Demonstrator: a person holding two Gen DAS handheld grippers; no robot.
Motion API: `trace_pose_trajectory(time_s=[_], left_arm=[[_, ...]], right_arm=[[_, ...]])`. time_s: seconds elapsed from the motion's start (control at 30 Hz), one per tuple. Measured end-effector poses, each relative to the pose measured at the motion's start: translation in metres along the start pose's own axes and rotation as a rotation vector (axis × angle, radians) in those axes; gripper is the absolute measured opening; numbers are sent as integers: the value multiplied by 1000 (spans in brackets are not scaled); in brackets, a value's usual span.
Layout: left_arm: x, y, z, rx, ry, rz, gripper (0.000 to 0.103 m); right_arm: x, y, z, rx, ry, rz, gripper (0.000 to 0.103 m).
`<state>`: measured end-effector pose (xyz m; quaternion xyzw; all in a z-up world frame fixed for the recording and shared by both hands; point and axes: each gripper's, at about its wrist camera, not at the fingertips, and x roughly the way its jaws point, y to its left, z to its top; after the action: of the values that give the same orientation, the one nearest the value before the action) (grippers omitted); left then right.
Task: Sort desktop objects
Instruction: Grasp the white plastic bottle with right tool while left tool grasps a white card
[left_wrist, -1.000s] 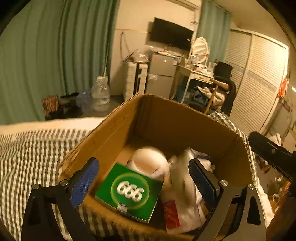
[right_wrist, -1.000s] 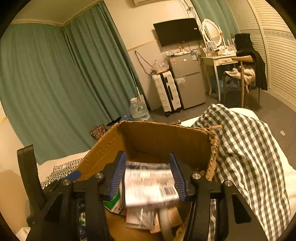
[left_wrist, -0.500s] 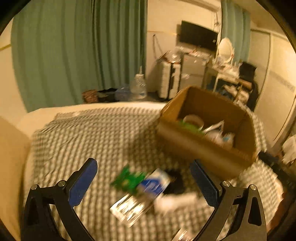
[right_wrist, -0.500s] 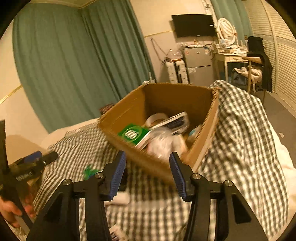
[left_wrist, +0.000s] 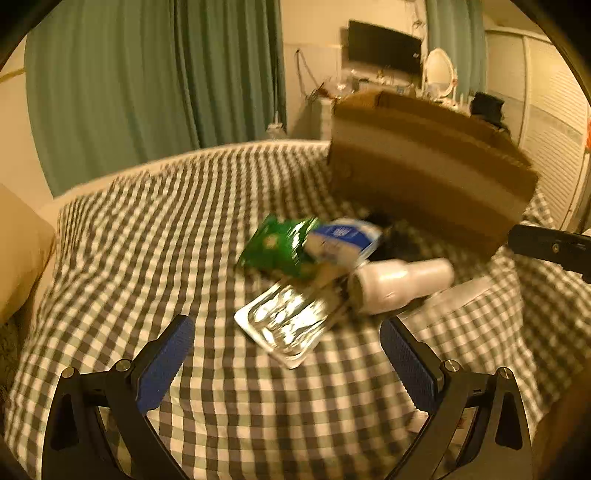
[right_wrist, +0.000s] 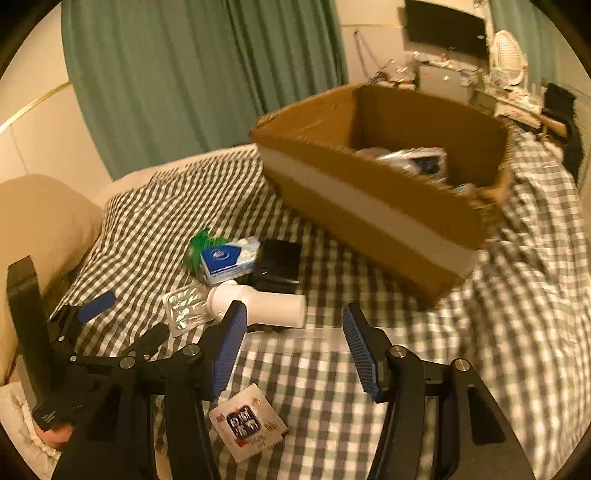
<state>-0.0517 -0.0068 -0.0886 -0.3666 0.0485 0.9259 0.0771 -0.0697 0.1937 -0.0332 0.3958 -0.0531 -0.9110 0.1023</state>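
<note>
Both claws have left the cardboard box (right_wrist: 373, 206), packets (right_wrist: 413, 157) inside.

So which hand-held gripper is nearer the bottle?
Right. The right hand-held gripper is just short of the bottle; the left hand-held gripper is farther, past the blister pack.

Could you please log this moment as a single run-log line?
left gripper: open, empty | right gripper: open, empty | white plastic bottle: lying on checked bedspread | brown cardboard box: partly filled

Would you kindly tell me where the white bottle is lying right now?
The white bottle lies on its side on the checked bedspread, ahead of the right gripper, beside the blister pack.
</note>
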Motion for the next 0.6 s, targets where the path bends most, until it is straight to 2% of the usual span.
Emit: trace_pose_trajectory(time_s=[0.03,0.1,0.2,0.33,0.4,0.5,0.6], left_arm=[[6,4,-1,-15,10,-2,103],[19,12,-3,-48,40,3,103],[39,26,-4,-117,110,-6,103],[45,44,-7,-186,127,42,103],[45,53,-8,-225,135,37,103],[44,61,-9,-272,136,32,103],[43,58,-11,-247,138,44,103]], right_arm=[[9,1,2,-9,17,21,61],[30,6,6,-56,67,62,62],[61,23,15,-231,138,80,62],[85,54,15,-492,199,116,62],[95,63,9,-573,230,139,62],[110,69,0,-614,261,115,65],[113,66,-1,-590,267,125,65]])
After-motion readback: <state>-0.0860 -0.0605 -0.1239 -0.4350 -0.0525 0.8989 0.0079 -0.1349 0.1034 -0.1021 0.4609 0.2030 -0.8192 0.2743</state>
